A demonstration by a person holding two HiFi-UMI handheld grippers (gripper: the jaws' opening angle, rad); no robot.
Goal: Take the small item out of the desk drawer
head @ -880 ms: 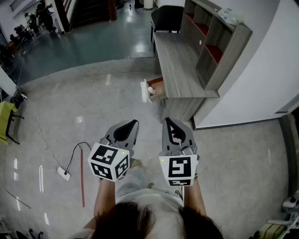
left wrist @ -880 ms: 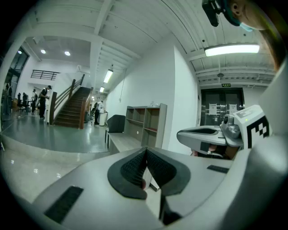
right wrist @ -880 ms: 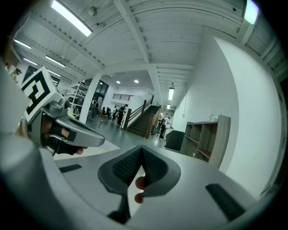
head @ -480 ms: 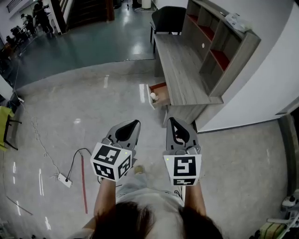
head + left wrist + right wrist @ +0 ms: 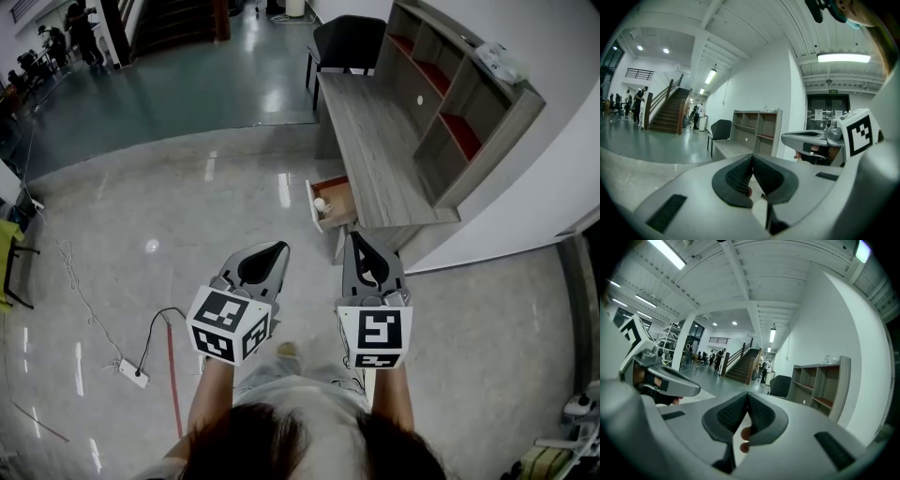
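Note:
The grey wooden desk stands ahead to the right, and its drawer is pulled open toward the floor side. A small white item lies inside the drawer near its front. My left gripper and right gripper are held side by side above the floor, short of the drawer, both shut with nothing between the pads. In the left gripper view the pads meet at the tip, with the desk beyond. In the right gripper view the pads also touch.
A shelf unit sits on the desk against the white wall, and a dark chair stands at the desk's far end. A cable with a power strip and a red rod lie on the floor at left. People stand far off by the stairs.
The desk and open drawer have come closer to both grippers as the person walks toward them. Both grippers keep the same pose, still shut.

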